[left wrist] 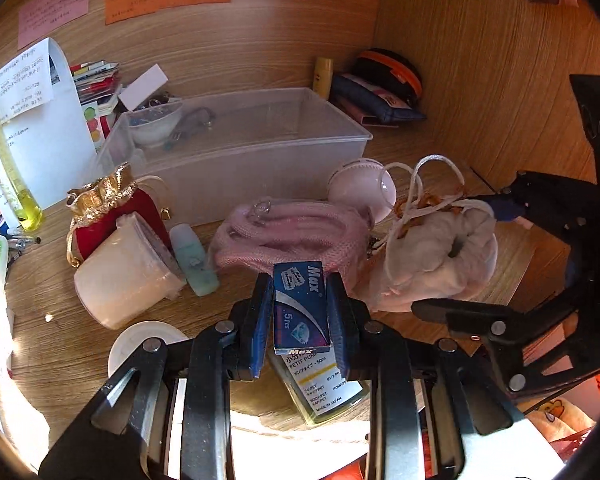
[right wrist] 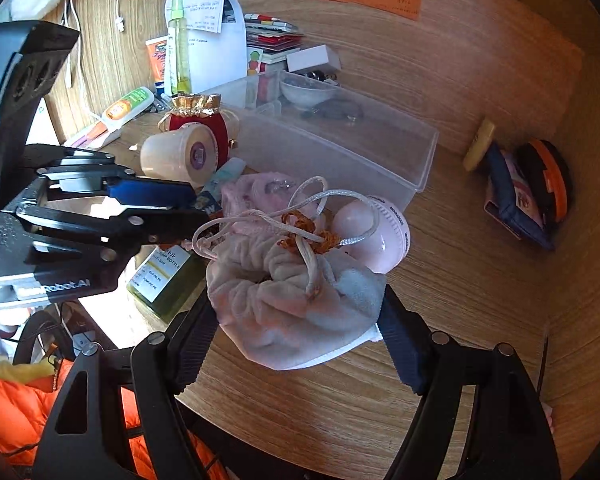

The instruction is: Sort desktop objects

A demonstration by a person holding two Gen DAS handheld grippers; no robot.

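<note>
My left gripper (left wrist: 302,308) is shut on a small blue "Max" box (left wrist: 300,304), which stands upright between the blue pads above the wooden desk. In the right wrist view that gripper (right wrist: 196,208) reaches in from the left. A pale pink drawstring pouch (right wrist: 292,308) with a white cord sits between the fingers of my right gripper (right wrist: 296,344), whose pads press on both of its sides. In the left wrist view the pouch (left wrist: 440,248) and the right gripper (left wrist: 476,260) are at the right. A clear plastic bin (left wrist: 240,148) stands behind, holding a small white bowl (left wrist: 156,124).
A white jar (left wrist: 128,272) lies on its side by a red and gold pouch (left wrist: 108,208). A pink knitted bundle (left wrist: 292,236), a pink round gadget (left wrist: 360,188) and a teal tube (left wrist: 192,260) crowd the middle. A green pump bottle (left wrist: 324,384) lies under the left gripper.
</note>
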